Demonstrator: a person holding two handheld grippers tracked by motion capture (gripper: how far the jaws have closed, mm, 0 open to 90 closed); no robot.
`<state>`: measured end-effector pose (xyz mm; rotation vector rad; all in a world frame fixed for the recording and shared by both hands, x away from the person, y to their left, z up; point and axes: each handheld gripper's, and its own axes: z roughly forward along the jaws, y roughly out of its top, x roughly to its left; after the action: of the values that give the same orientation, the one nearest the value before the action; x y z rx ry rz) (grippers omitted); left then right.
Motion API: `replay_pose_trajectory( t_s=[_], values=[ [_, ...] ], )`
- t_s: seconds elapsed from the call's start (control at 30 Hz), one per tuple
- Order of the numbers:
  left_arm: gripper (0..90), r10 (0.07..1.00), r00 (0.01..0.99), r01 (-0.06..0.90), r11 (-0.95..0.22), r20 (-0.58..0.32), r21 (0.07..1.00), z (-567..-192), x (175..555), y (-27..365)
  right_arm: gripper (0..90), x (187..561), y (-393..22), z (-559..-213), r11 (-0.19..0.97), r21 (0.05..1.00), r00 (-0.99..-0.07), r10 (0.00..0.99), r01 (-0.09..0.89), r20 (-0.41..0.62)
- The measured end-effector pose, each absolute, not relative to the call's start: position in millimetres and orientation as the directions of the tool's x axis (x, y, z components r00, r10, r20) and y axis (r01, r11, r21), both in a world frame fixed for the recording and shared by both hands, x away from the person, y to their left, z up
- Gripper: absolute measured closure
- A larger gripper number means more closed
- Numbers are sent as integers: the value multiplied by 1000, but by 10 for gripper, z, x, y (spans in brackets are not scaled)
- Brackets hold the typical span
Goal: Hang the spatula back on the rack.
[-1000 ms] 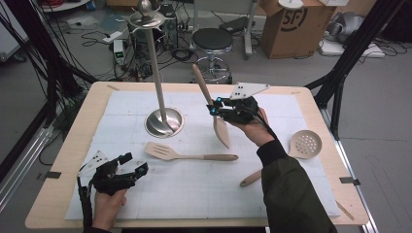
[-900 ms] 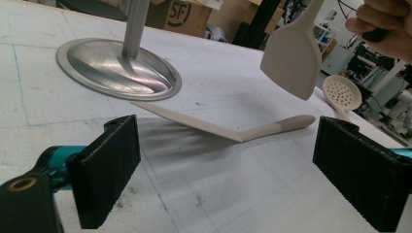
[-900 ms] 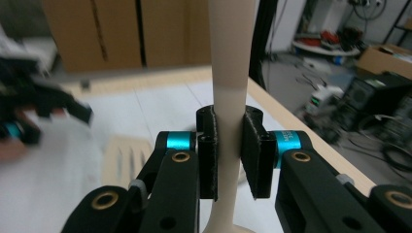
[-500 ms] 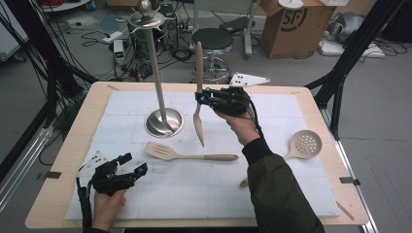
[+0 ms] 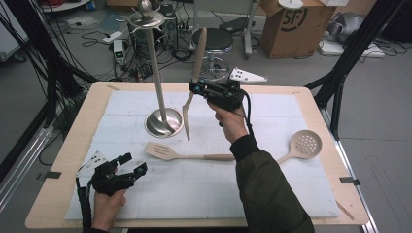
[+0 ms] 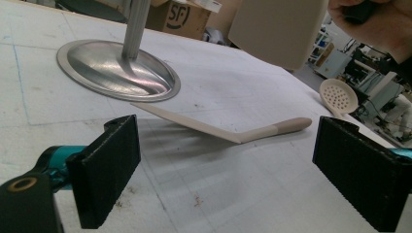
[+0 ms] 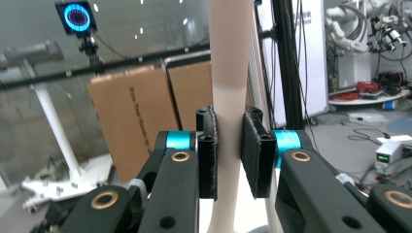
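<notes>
Since a second earlier, the right gripper (image 5: 197, 89) had swung its wooden spatula (image 5: 193, 82) upright, jaws clamped on the handle, blade hanging below them beside the metal stand (image 5: 156, 73). It looked like hanging was underway; next, the handle's top must rise to the stand's rim. The left gripper (image 5: 131, 165) rested on the counter (image 5: 301, 97), jaws apart.

A pale wooden worktop (image 5: 63, 170) with rounded corners carries a white padded mat (image 5: 272, 194) that covers most of its top. On the mat lie a beige slotted spatula with a wooden handle (image 5: 187, 154) near the middle and a round beige skimmer spoon with holes (image 5: 302, 145) toward the right edge, well apart. The shiny round metal base of a tall stand (image 5: 164, 122) rests just beyond the spatula's blade.
</notes>
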<state>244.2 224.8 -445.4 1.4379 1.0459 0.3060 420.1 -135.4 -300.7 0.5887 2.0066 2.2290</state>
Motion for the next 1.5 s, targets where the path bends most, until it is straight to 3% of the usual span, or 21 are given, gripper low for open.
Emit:
replay_pose_trajectory(
  t_s=[0.67, 1.5],
  values=[
    [106, 715, 560, 408, 201, -418, 890, -4457, 2451, 2230, 787, 4444, -974, -3043, -204, 947, -913, 276, 248, 299],
    [108, 719, 554, 413, 201, -420, 888, -4465, 2438, 2245, 787, 4746, -815, -2986, -90, 963, -873, 409, 252, 267]
  ],
)
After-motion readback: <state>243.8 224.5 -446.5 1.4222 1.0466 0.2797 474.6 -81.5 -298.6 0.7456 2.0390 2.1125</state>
